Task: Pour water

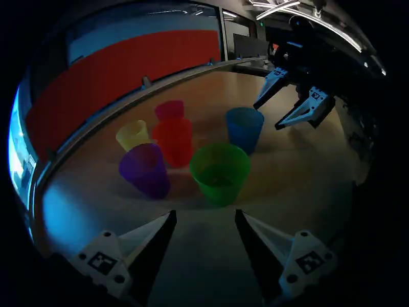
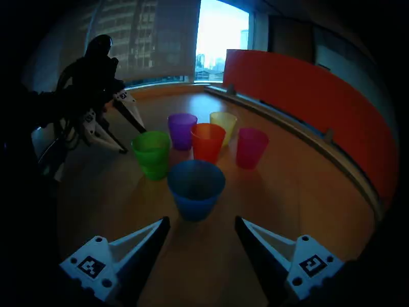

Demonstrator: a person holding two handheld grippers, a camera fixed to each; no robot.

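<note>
**Wooden table, bright cups, nothing gripped yet**

The table (image 2: 307, 215) runs along an orange partition (image 2: 317, 97), with the cups (image 2: 207, 140) clustered mid-surface, away from its edges. Your left gripper (image 1: 204, 212) is spread wide and empty, the green cup (image 1: 220, 171) dead ahead, just short of the tips. Your right gripper (image 2: 202, 219) gapes too, with the blue cup (image 2: 196, 187) right in front. Thin plastic, likely light and slick, easily tipped or squashed: pinch mid-wall, gently. The water level is hard to read, so lift slowly.

Green cup (image 1: 220, 171), blue cup (image 1: 244, 128)
</note>
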